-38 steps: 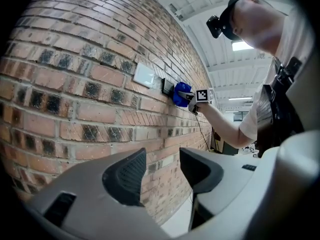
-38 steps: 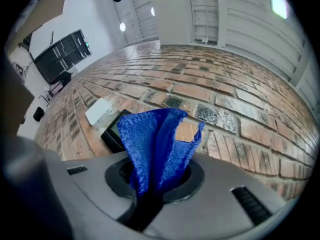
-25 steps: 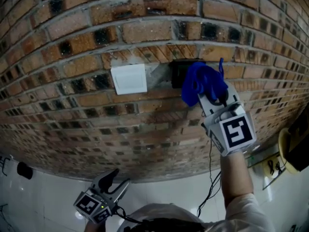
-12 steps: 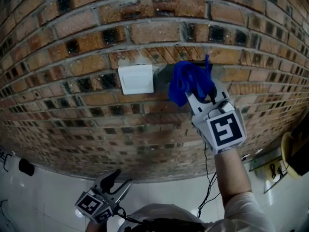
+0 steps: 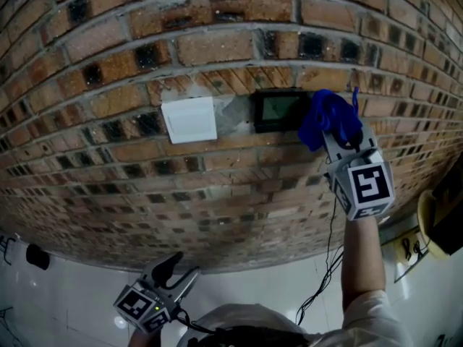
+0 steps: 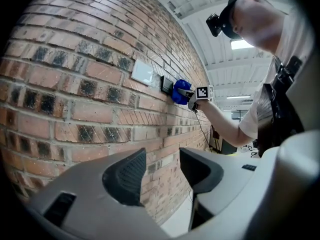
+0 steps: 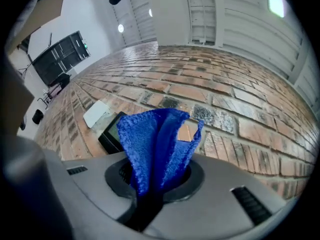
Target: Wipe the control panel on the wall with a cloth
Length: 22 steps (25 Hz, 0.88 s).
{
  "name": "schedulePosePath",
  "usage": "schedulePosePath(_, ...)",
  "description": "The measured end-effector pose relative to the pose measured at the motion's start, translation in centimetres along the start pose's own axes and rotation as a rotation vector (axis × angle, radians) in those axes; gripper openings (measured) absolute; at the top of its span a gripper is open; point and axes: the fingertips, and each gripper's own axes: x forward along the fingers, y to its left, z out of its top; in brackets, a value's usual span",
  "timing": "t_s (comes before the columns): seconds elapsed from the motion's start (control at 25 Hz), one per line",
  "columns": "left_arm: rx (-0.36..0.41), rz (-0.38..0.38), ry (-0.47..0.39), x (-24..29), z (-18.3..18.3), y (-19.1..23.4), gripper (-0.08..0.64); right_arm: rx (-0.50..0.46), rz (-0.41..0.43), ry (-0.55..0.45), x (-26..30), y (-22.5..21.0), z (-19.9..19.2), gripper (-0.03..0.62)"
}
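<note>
My right arm [image 5: 362,259] reaches up to the wall [image 5: 217,35]. The right tongs [image 5: 338,137] are clamped on the bunched cloth [image 5: 327,118], which sits at the right edge of the panel [image 5: 278,109]. The panel's long axis runs left to right. My left tongs [image 5: 176,268] hang low, jaws apart and empty.

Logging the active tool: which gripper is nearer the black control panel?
Right. The right gripper, shut on the blue cloth, sits at the right edge of the control panel; the left gripper hangs far below, open.
</note>
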Motion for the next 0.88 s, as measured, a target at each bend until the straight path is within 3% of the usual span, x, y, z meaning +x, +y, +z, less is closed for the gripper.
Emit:
schedulePosePath(0.16, 0.005, -0.007, 0.027, 0.0, -0.6, 0.0, 0.206, 0.033, -0.02, 0.022, -0.2, -1.2, -1.2, 0.091)
schedulePosePath(0.28, 0.001, -0.002, 0.021, -0.2, -0.4, 0.1, 0.206, 0.017, -0.002, -0.035, -0.8, 0.5, 1.4, 0.091)
schedulePosePath(0.44, -0.003, 0.008, -0.002, -0.4, 0.2, 0.2, 0.206, 0.013, 0.127, -0.135, -0.2, 5.7, 5.7, 0.091)
schedulePosePath(0.64, -0.001, 0.02, -0.01, -0.9, 0.2, 0.2, 0.206, 0.033, 0.247, -0.134, 2.2, 11.2, 7.0, 0.091)
schedulePosePath(0.88, -0.017, 0.047, -0.016, -1.6, 0.0, 0.6, 0.206, 0.07, 0.202, -0.122, 2.9, 9.5, 5.8, 0.091)
